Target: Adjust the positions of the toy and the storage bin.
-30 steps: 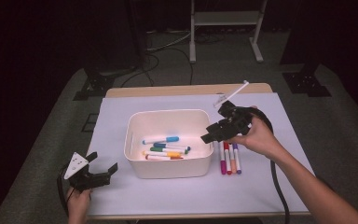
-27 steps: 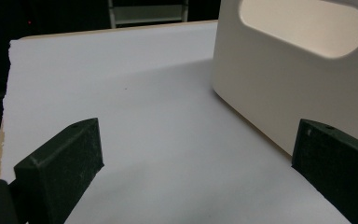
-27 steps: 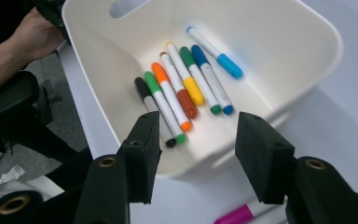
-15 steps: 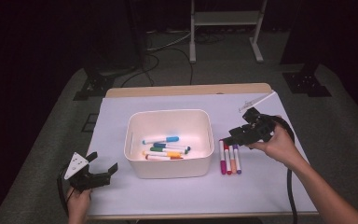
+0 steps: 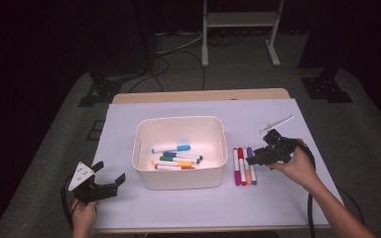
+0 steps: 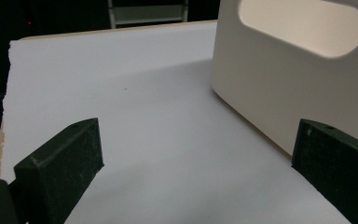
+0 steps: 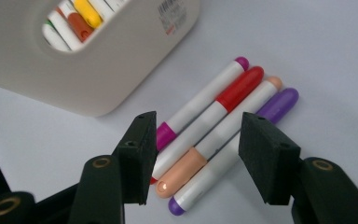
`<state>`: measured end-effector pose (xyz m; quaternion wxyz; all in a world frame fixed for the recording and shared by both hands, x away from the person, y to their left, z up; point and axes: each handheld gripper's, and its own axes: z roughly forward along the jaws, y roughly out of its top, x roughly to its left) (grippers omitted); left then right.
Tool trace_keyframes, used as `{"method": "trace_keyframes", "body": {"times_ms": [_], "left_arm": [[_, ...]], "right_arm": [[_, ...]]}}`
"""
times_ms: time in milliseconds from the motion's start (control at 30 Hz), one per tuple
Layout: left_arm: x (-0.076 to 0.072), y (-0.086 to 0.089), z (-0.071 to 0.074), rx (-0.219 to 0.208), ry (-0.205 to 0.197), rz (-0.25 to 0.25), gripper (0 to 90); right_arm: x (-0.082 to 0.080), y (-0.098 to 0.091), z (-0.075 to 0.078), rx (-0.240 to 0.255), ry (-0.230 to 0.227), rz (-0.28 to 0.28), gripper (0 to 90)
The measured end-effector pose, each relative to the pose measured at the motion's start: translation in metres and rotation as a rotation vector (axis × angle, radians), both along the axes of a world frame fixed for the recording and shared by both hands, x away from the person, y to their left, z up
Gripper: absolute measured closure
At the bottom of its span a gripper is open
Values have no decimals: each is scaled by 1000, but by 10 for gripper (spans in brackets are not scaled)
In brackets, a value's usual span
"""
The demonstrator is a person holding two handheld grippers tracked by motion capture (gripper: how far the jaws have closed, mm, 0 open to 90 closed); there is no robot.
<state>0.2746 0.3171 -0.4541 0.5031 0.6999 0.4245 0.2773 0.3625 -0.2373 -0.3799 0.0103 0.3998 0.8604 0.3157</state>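
Four markers [image 5: 244, 166] side by side on the bench just right of the white bin [image 5: 180, 151], right gripper [image 7: 193, 154] over them, jaws just widening (nothing pinched), left gripper [image 5: 103, 182] idle, jaws spread

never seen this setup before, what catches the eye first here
The white bin in the middle of the table, with several coloured markers lying inside. Just right of it, four markers lie side by side on the white sheet, and the right gripper hangs over them with its jaws apart. The left gripper waits open at the near left corner.
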Motion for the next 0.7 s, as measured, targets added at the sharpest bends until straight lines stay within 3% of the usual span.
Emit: {"method": "trace_keyframes", "body": {"times_ms": [400,700], "left_arm": [[0,0,0,1,-1,-4,6],[0,0,0,2,-2,-5,6]], "right_arm": [[7,2,-32,-89,19,-66,480],[11,4,-40,-163,-3,-100,537]]}}
